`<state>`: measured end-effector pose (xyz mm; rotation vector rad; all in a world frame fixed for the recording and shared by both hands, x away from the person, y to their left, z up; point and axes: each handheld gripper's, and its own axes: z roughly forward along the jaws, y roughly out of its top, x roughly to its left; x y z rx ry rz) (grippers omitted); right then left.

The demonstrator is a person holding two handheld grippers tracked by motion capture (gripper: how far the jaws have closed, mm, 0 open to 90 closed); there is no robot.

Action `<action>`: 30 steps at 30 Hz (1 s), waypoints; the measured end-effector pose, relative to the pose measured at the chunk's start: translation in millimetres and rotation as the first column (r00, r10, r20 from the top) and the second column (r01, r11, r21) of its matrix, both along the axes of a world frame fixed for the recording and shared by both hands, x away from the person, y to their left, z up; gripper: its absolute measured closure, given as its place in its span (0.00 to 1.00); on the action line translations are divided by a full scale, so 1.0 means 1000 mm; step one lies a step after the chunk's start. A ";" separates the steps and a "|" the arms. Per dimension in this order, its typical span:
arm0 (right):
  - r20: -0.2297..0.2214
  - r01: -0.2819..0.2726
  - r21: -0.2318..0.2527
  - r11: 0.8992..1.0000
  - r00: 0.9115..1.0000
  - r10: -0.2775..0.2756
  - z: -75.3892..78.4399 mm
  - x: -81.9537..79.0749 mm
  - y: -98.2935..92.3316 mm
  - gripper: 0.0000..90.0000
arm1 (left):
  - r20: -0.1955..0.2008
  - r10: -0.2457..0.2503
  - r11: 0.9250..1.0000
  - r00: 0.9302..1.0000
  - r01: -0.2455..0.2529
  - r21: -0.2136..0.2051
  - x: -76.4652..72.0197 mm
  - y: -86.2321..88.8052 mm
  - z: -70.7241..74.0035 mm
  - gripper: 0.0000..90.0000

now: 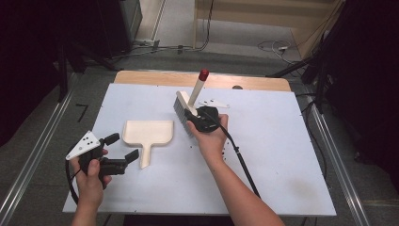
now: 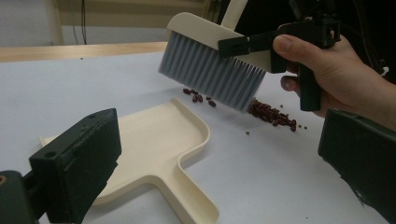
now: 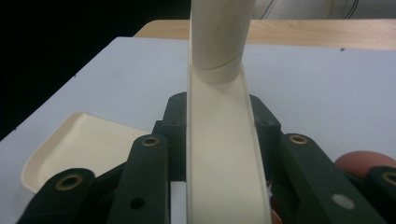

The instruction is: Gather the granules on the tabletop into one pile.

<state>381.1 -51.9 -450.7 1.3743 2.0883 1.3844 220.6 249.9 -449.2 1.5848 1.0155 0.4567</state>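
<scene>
Gripping the cream plastic hand brush with grey bristles [image 1: 184, 109] by its stiff, light handle, the right tongs [image 1: 194, 117] hold it tilted above the bench [image 1: 282, 141] (slippery-looking plastic), while the left tongs [image 1: 123, 147] gape empty.

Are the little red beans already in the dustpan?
No, the beans lie on the table beside the dustpan, under the brush.

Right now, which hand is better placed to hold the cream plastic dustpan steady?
Left. The left gripper, open, hovers beside the cream plastic dustpan's handle; the right gripper is shut on the brush.
</scene>
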 end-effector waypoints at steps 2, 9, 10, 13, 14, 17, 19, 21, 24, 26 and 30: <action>-0.011 0.007 -0.002 1.000 1.000 -0.007 -0.005 0.002 0.006 0.72 | -0.002 -0.001 1.000 1.000 0.001 -0.009 0.001 0.002 0.000 0.00; -0.023 0.051 -0.051 0.997 0.998 -0.052 -0.021 0.008 0.010 0.72 | -0.015 -0.005 1.000 1.000 0.005 -0.027 0.004 0.004 -0.002 0.00; -0.028 0.069 -0.058 0.996 0.997 -0.070 -0.021 0.008 0.009 0.72 | -0.015 -0.007 1.000 1.000 0.007 -0.022 0.004 0.004 -0.002 0.00; -0.014 0.104 -0.066 0.992 0.994 -0.106 -0.022 0.006 0.000 0.72 | -0.016 -0.014 1.000 1.000 0.014 -0.018 0.004 0.001 -0.002 0.00; -0.012 0.117 -0.065 0.991 0.993 -0.118 -0.023 0.006 -0.004 0.72 | -0.015 -0.017 1.000 1.000 0.016 -0.017 0.004 0.001 -0.002 0.00; -0.021 0.156 -0.051 0.986 0.987 -0.157 -0.024 0.004 -0.018 0.72 | -0.019 -0.022 1.000 1.000 0.022 -0.013 0.005 -0.002 -0.002 0.00; -0.025 0.174 -0.044 0.984 0.984 -0.175 -0.025 0.003 -0.027 0.72 | -0.019 -0.027 1.000 0.999 0.026 -0.008 0.005 -0.004 -0.002 0.00; -0.024 0.186 -0.044 0.982 0.982 -0.187 -0.024 0.001 -0.034 0.72 | -0.021 -0.029 1.000 0.999 0.029 -0.006 0.005 -0.006 -0.002 0.00; -0.022 0.197 -0.049 0.979 0.980 -0.198 -0.023 -0.001 -0.042 0.72 | -0.025 -0.035 0.999 0.999 0.035 -0.001 0.006 -0.008 -0.003 0.00; -0.023 0.199 -0.041 0.979 0.979 -0.200 -0.022 0.000 -0.047 0.72 | -0.026 -0.036 0.999 0.999 0.036 0.002 0.007 -0.009 -0.003 0.00; -0.028 0.152 0.009 0.988 0.988 -0.152 -0.016 -0.001 -0.051 0.72 | -0.029 -0.038 0.999 0.999 0.038 -0.002 0.007 -0.009 -0.004 0.00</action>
